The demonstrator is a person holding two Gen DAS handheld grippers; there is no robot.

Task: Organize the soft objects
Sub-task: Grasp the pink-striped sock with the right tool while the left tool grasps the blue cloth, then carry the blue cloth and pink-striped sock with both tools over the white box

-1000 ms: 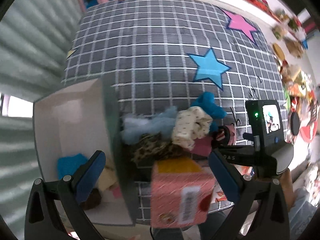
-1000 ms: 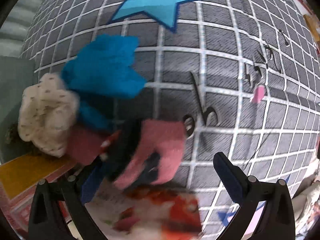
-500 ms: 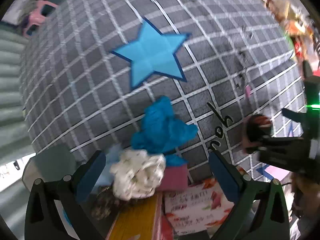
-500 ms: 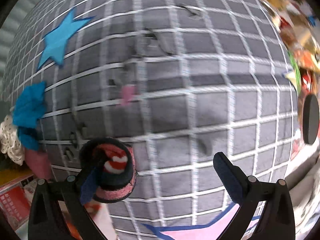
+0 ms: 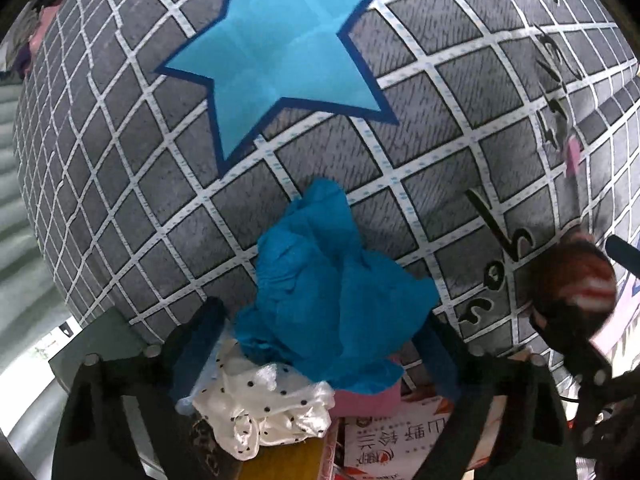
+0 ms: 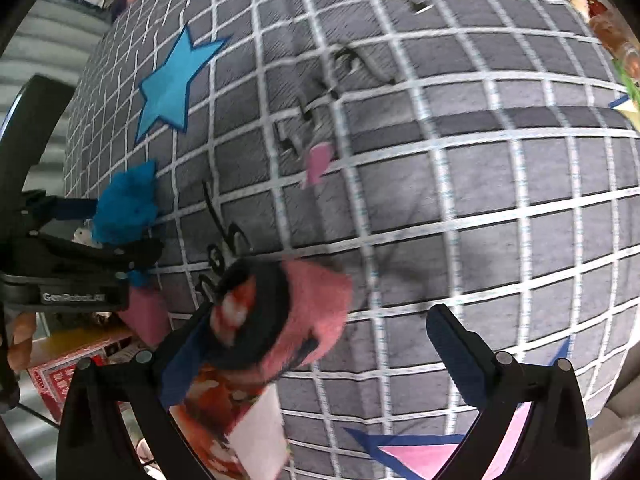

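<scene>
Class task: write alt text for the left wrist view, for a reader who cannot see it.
The left claw straddles a crumpled blue cloth, jaws closing around it. Beneath it lie a white polka-dot fabric and a pink item, all on a grey checked bedspread with a blue star.

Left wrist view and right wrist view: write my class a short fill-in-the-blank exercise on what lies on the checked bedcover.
1. The crumpled cloth between the closing fingers of the left gripper is ____.
2. The white cloth beside it has black ____.
3. The printed shape beyond the cloths is a blue ____.
4. The fluffy sock by the right gripper is black and ____.

Missing words: blue; dots; star; pink
</scene>
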